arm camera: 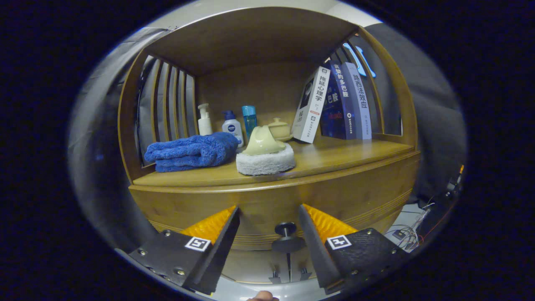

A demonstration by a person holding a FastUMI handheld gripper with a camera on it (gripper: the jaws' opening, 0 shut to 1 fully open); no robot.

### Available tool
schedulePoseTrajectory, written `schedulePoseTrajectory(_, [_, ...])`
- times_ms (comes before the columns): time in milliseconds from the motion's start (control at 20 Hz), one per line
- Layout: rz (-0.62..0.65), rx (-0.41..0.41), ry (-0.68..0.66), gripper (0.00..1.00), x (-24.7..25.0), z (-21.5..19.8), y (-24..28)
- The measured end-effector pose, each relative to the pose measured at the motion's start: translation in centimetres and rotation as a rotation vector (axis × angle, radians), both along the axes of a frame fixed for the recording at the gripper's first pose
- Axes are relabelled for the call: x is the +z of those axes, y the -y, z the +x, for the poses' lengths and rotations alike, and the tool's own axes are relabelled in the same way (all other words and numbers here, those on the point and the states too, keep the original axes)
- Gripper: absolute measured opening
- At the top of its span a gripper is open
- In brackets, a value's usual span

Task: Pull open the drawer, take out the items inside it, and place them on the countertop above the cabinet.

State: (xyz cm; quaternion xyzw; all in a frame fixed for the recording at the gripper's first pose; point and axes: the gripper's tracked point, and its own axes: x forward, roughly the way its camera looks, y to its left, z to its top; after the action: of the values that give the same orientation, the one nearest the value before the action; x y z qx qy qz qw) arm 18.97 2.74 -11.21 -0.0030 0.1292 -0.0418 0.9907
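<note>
The gripper (269,217) stood open, its fingers either side of the drawer knob (286,229) — touching nothing. Beyond, on the bench (351,155), lay a blue towel (190,152) beside a scrub pad (265,155).

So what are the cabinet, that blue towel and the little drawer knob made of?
The cabinet looks like varnished wood: grain and a soft sheen show. The blue towel seems plush microfiber, judging by its fuzzy pile. The drawer knob, between the open gripper fingers, is dark and smooth, perhaps metal or plastic.
</note>
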Motion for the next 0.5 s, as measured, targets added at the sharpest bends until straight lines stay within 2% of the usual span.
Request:
schedulePoseTrajectory(150, [0.024,-0.008,0.007,0.86,0.3,-0.1,-0.1])
schedulePoseTrajectory(300, [0.04,-0.028,0.065,0.91,2.7,-0.8,-0.1])
schedulePoseTrajectory(500, [0.017,-0.069,0.105,0.91,6.1,-2.1,0.1])
